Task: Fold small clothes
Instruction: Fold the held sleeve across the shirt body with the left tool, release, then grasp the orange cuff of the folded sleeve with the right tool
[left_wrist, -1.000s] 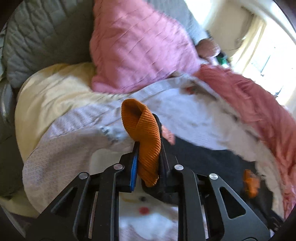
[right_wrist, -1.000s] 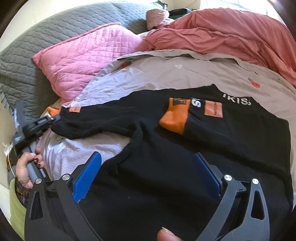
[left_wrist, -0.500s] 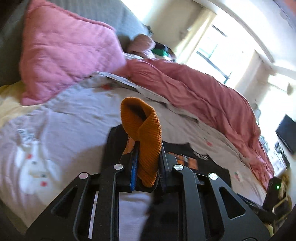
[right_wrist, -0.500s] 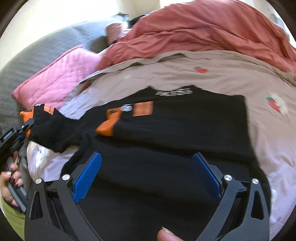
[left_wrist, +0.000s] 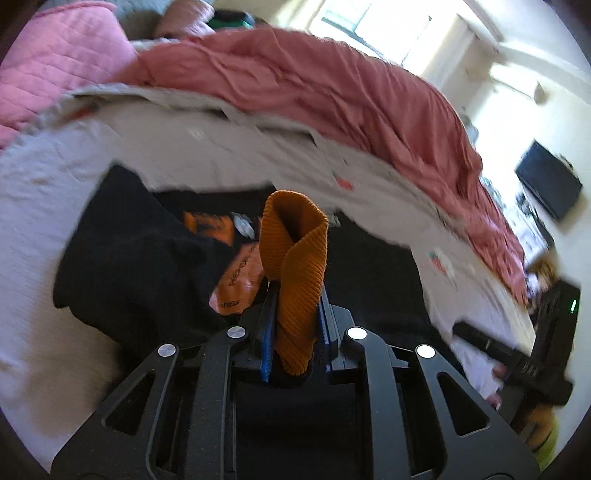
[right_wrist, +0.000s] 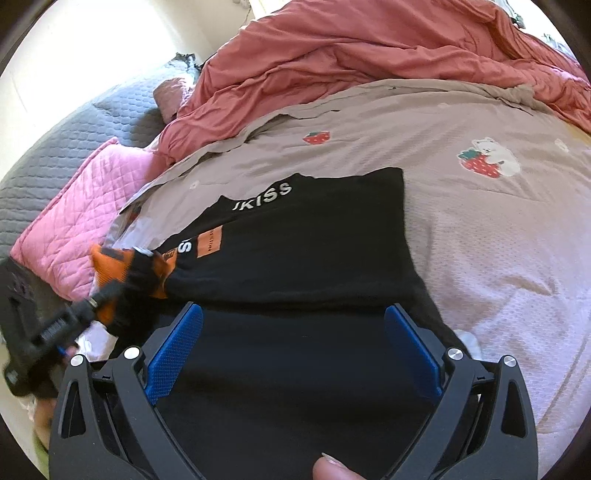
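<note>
Between the left gripper's (left_wrist: 293, 314) clamped fingers sits the orange cuff (left_wrist: 295, 266) of the black top (right_wrist: 295, 251), ahead of the right gripper's (right_wrist: 293, 347) wide, empty fingers: one sleeve seems folded in, this one and the body remain.

Left gripper (left_wrist: 293, 325): fingers nearly closed, clamped on a fold of orange ribbed cuff (left_wrist: 295, 266); angled downward.
Right gripper (right_wrist: 293, 350): fingers (right_wrist: 173, 350) spread wide, nothing between the blue pads; angled downward. A fingertip (right_wrist: 332, 469) shows at its rear edge.
</note>
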